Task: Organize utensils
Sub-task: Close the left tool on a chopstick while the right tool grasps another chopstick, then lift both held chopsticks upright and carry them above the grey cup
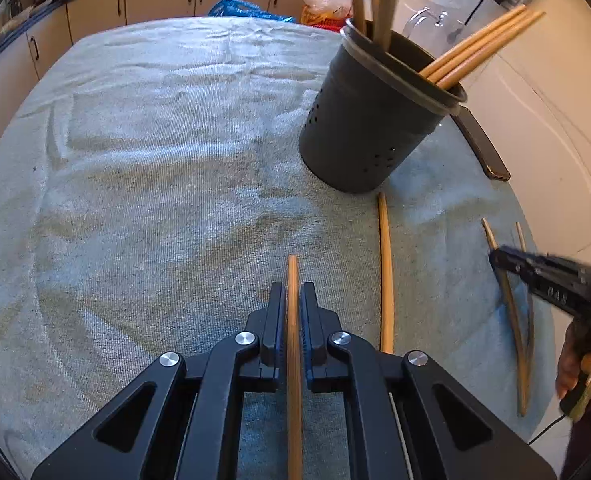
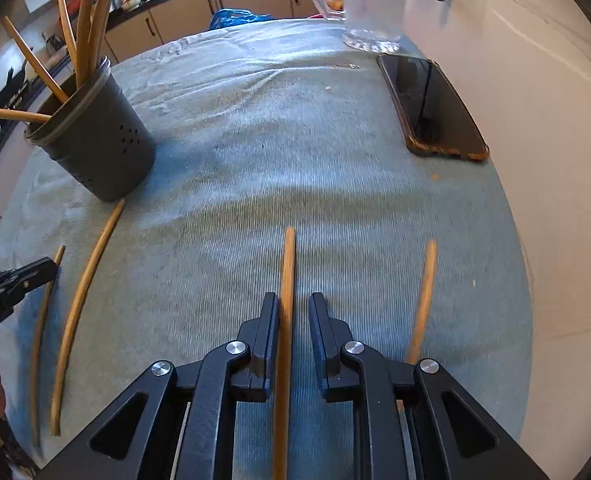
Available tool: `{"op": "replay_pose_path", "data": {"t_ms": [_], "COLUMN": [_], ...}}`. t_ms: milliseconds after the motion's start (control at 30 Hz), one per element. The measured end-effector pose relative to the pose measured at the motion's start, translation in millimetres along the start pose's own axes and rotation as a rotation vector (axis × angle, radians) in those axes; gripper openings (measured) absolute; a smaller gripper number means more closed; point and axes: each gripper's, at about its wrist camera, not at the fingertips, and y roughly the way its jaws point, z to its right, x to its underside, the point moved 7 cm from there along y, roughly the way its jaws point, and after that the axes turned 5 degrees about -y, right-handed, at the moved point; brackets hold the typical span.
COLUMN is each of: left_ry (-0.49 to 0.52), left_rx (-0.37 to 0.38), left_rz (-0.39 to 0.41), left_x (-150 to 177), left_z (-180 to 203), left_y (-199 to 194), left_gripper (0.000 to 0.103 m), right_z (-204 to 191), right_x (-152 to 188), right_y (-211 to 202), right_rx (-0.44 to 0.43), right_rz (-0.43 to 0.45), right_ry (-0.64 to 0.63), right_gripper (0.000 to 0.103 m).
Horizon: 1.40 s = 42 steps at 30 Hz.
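phone and glass mug show fully from right wrist only.

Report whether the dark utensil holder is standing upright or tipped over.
Upright. The utensil holder stands on its base on the towel, open mouth up, with chopsticks sticking out the top.

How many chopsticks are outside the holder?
4 chopsticks: one clamped in the left gripper, one loose beside it, one between the right gripper's open jaws, one just right of that. More may be hidden.
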Motion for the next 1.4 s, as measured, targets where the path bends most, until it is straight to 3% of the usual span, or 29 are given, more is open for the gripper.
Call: {"op": "replay_pose_path", "data": {"t_ms": [267,333,367,500,767,967,1167,1400], "left_ry": [0.013,0.023,0.038,0.023,0.035,0.058,0.09,0.13], "left_rx": [-0.019,-0.029,-0.039,-0.025,-0.016,0.015,0.052,0.079], "left_rz": [0.048,0.056,0.058,0.062,0.214,0.329,0.394,0.412], "left_x": [2.0,1.6,1.5,2.1,0.1,7.5,28.7,52.1], "left_z": [1.6,3.2,5.0,6.3,12.6,29.4,44.1,54.7], "left_y": [-1.3,-0.4,0.0,-6.0,-73.2,-128.6,-168.1,-193.6], "left_gripper": [0.008,0.008,0.008,0.005,0.005,0.005,0.005,0.005], "right_z": [-3.5,-5.8,-7.0,-11.7,-27.5,-34.4,-38.1,-38.8], "right_x": [-18.7,-18.9,-18.1,-15.4,-16.2,-9.6,10.0,31.4], "right_y": [8.3,8.1,7.6,-0.6,-72.7,-119.9,-154.6,-184.3], "right_rx": [0.038,0.035,0.032,-0.007,-0.09,-0.104,-0.083,-0.098], "right_rz": [0.022,0.037,0.042,0.066,0.256,0.366,0.439,0.487], "right_ry": [-0.037,-0.048,-0.053,-0.031,-0.013,-0.008,-0.023,-0.024], "right_gripper": [0.019,0.014,0.007,0.006,0.006,0.006,0.006,0.006]}}
